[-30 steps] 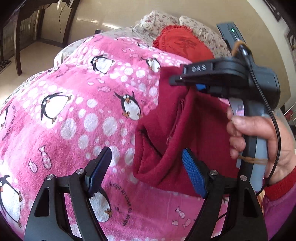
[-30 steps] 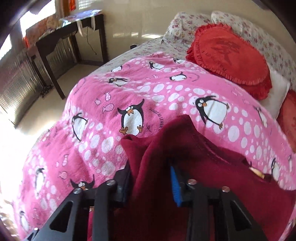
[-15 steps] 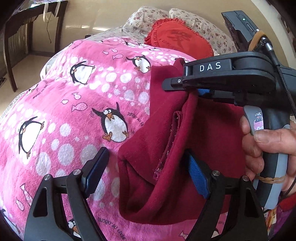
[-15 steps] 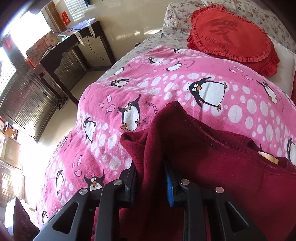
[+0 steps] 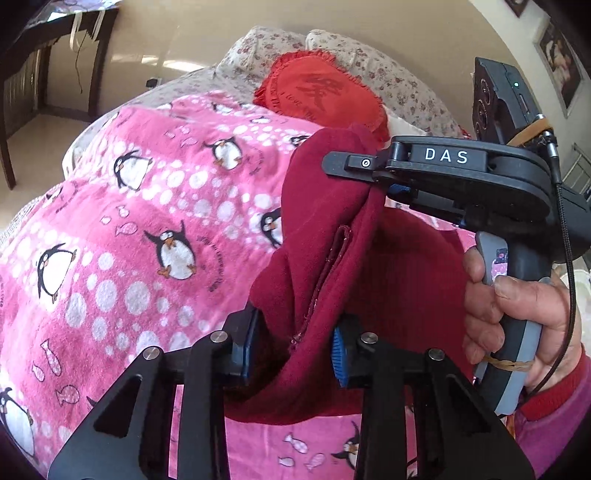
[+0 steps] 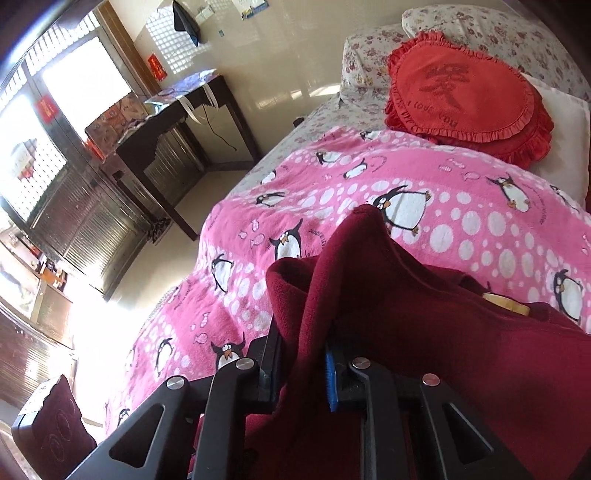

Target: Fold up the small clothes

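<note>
A small dark red fleece garment (image 5: 388,273) hangs above the pink penguin blanket (image 5: 147,236) on the bed. My left gripper (image 5: 295,350) is shut on a lower fold of the garment, its blue pads pressed into the cloth. My right gripper (image 5: 373,181), seen in the left wrist view, is shut on the garment's upper edge and holds it up. In the right wrist view the garment (image 6: 424,332) bunches between the right gripper's (image 6: 303,369) fingers and drapes to the right over the blanket (image 6: 461,229).
A red heart-shaped cushion (image 6: 469,96) and floral pillows (image 6: 498,33) lie at the head of the bed. A dark wooden desk (image 6: 177,122) stands by the wall left of the bed. A dark red cushion (image 6: 51,424) sits at the lower left.
My left gripper was open beside the garment and has closed on its lower fold. The right gripper kept its grip and lifted the upper edge higher.
</note>
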{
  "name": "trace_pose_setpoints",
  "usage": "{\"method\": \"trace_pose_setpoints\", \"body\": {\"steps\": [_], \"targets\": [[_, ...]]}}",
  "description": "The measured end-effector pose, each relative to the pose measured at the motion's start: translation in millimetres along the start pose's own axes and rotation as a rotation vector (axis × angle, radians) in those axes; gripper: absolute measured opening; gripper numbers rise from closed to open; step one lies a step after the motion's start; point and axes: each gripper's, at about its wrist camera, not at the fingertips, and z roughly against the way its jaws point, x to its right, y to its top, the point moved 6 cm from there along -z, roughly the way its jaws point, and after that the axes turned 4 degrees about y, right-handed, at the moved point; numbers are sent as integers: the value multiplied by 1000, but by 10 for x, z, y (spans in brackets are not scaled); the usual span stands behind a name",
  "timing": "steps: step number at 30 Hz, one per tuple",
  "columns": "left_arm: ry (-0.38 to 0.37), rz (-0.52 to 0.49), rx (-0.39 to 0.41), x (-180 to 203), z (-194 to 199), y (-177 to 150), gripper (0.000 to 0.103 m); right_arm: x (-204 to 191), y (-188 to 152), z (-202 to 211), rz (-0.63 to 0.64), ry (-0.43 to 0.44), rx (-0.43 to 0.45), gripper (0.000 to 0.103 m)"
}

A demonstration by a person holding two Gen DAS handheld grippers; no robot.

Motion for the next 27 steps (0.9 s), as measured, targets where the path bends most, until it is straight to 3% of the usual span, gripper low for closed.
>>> {"method": "trace_pose_setpoints", "body": {"steps": [7, 13, 16, 22, 27], "targets": [[-103, -143, 0, 928, 153, 13, 31, 288, -21, 903, -33, 3, 121, 16], [-155, -281, -72, 1803, -71, -218, 31, 857, -269, 1632, -60, -93, 177, 16], [-146, -353, -111, 2147, -314, -428, 31, 1245, -515, 1868, -106, -147, 179, 15], [-86, -358, -218, 2397, -853, -756, 32, 2033, -1008, 1687, -232, -272, 111, 16], [-114, -296, -276, 2419, -775, -731, 42, 2134, -1111, 1602, -217, -319, 133, 15]]}}
